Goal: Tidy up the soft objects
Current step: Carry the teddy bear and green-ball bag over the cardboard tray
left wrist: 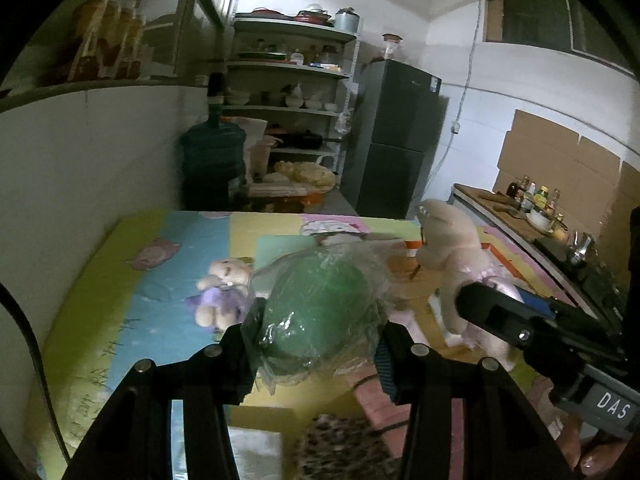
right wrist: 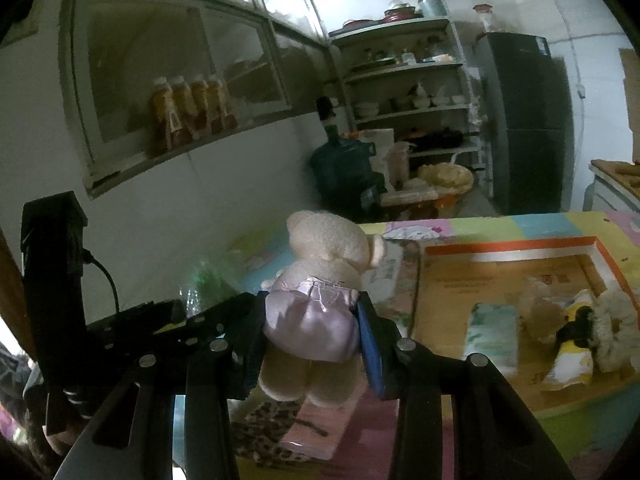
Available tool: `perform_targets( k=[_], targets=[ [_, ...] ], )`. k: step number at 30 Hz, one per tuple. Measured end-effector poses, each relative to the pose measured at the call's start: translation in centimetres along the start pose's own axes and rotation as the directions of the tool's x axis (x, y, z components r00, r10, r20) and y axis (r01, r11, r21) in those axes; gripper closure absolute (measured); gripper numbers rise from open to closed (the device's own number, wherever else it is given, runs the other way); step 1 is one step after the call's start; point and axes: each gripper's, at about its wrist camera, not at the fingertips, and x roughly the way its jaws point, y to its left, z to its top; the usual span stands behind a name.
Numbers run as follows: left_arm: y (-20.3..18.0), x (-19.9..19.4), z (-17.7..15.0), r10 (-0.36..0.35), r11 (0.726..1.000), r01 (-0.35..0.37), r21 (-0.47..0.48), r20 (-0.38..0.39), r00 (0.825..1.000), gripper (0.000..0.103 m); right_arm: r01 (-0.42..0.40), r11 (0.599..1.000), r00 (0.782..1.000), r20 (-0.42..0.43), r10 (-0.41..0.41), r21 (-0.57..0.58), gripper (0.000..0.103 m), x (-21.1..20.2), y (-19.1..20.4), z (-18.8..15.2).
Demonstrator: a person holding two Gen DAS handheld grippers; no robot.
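My left gripper [left wrist: 316,344] is shut on a green soft ball wrapped in clear plastic [left wrist: 320,312], held above the colourful mat [left wrist: 120,280]. My right gripper [right wrist: 310,336] is shut on a cream teddy bear in a lilac dress [right wrist: 320,304], gripped at the skirt and hanging upright; the same bear [left wrist: 452,264] shows at the right of the left wrist view. A smaller bear in a purple dress [left wrist: 222,292] lies on the mat. An open cardboard box [right wrist: 516,256] to the right holds several soft things, among them a folded pale cloth [right wrist: 492,332] and a fluffy toy [right wrist: 612,328].
A leopard-print piece [right wrist: 264,428] and a pink flat item [right wrist: 320,424] lie below my grippers. Behind the mat stand a water jug [left wrist: 212,160], shelves with dishes [left wrist: 288,80] and a dark fridge [left wrist: 396,140]. A counter with bottles [left wrist: 532,200] runs along the right.
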Motion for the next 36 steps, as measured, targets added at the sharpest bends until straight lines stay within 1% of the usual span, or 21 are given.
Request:
perform_targets(
  k=[9,21,25,36],
  targets=[
    [-3.8,1.3,0.4,-0.043,0.999,0.043,0.019,-0.007,0.999,0.055,0.032,0.999,0.999,0.028,-0.033,0.034,0.061,-1.9,-3.0,0.0],
    [-7.8,3.4,1.7,-0.065,0.997,0.065,0.039,-0.003,0.998,0.055,0.068,0.994,0.996,0.059,-0.073,0.083,0.061,-3.6,-7.1,0.4],
    [-9.7,4.6,1.7,-0.080,0.996,0.081,0.048,-0.020,0.997,0.055,0.083,0.991,0.994,0.061,-0.090,0.103,0.061,-4.2,-8.6,0.3],
    [-13.3,7.2,1.5,-0.113,0.991,0.117,0.070,-0.061,0.992,0.055,0.122,0.980,0.989,0.063,-0.134,0.157,0.061,-5.6,-13.1,-0.1]
  ],
)
